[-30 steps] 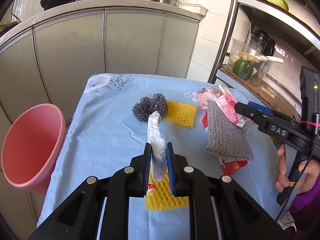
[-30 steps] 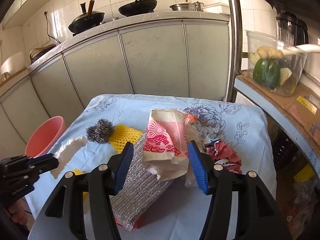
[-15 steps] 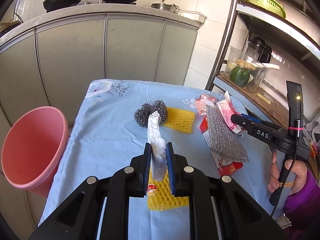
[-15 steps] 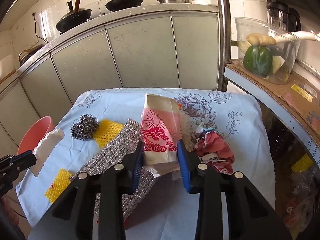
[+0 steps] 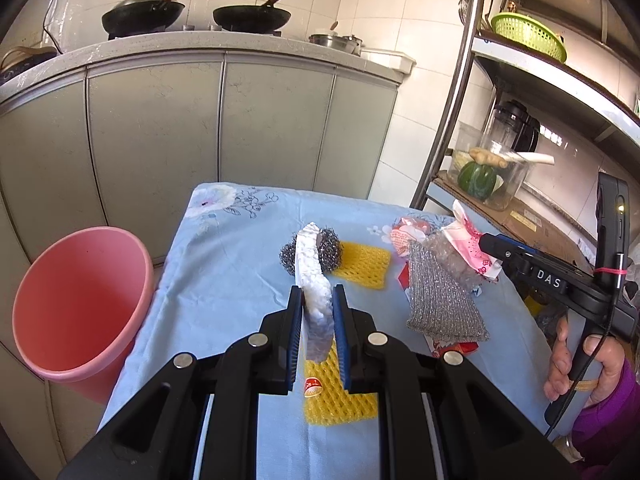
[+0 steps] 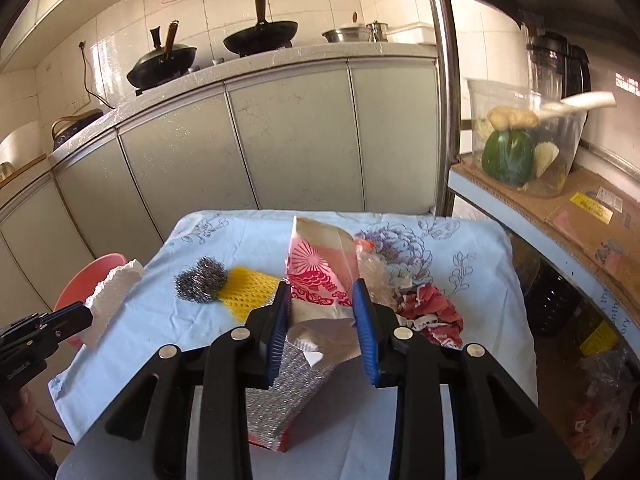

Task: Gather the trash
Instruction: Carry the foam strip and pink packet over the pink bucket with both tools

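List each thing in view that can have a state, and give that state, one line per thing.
Left gripper: shut on white foam strip.
Right gripper: jaws just closed, shut on pink-and-white paper bag.
Pink plastic bin: upright, nothing visible inside.
Steel-wool ball: lying on blue cloth.
Silver mesh cloth: lying flat.

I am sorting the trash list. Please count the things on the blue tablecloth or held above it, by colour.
Yellow foam nets: 2
Silver scourers, ball and flat cloth: 2
White foam strip: 1
Pink-red bag: 1
Red crumpled wrapper: 1
Total: 7

left tongs (image 5: 316, 300): clamped, angled down | right tongs (image 6: 322, 300): just closed, gripping
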Action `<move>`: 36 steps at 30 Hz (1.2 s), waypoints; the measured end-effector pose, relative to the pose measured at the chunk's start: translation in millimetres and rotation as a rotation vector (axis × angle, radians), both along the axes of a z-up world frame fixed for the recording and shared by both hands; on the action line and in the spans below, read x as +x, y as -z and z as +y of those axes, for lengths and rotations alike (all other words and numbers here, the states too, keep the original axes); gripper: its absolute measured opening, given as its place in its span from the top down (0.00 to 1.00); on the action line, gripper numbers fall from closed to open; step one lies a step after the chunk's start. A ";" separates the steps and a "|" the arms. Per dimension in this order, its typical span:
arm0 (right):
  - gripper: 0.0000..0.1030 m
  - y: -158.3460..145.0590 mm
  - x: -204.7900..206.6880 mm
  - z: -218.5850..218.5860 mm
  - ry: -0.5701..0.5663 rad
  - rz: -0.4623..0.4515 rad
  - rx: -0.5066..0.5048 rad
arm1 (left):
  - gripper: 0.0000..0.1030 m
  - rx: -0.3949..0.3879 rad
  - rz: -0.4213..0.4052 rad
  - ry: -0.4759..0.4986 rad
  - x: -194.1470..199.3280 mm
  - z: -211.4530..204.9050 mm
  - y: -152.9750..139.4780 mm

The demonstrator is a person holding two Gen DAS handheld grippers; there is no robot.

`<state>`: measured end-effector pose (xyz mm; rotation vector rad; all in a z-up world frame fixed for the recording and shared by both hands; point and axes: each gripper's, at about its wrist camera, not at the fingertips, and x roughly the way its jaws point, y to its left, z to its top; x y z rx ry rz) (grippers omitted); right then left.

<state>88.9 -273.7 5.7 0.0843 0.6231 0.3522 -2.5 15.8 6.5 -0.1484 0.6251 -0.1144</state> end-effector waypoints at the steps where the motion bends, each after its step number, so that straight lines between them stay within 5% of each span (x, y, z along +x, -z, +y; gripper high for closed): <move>1: 0.69 -3.1 -1.5 1.2 -0.006 -0.007 0.006 | 0.86 0.000 -0.010 -0.004 -2.0 1.4 -1.6; 15: 0.69 -23.7 -14.1 50.8 -0.142 -0.044 0.013 | 0.86 -0.004 -0.086 -0.079 -19.8 25.7 -14.8; 36: 0.69 -42.6 -35.4 198.6 -0.444 -0.089 -0.013 | 0.86 0.001 -0.157 -0.348 -58.4 125.8 -19.9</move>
